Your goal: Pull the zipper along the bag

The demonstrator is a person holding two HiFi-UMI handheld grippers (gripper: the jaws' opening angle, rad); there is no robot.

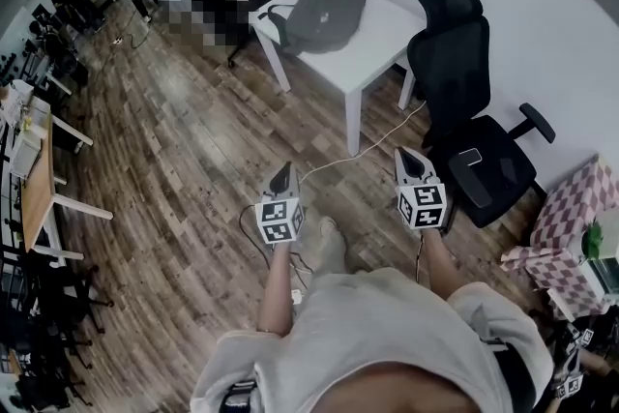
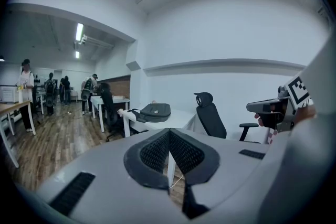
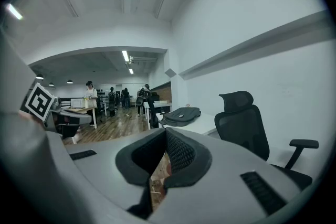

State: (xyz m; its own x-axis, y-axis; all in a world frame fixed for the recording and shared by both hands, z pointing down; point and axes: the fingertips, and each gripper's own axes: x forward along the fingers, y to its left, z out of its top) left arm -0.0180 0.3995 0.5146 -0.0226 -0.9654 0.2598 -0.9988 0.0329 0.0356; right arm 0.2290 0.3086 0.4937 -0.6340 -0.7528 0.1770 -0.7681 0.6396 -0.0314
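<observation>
Wood-plank floor, white walls, open office.

Your left gripper is clenched: jaws meet tip to tip, nothing between them. Your right gripper is the same, with jaws together and empty. You hold both out in front of you above the floor, side by side with a gap between them, pointing toward the table.

A white cable crosses the floor between the two grippers and runs on toward the table.

Bag: dark grey, lying flat on the white table, its strap trailing at the table's left edge. It is well apart from both grippers, and neither touches it.

A black chair stands just right of the table, near your right gripper. Further right is a pink checked cloth. At far left are wooden desks. People stand at the far end of the room, small in both gripper views.
</observation>
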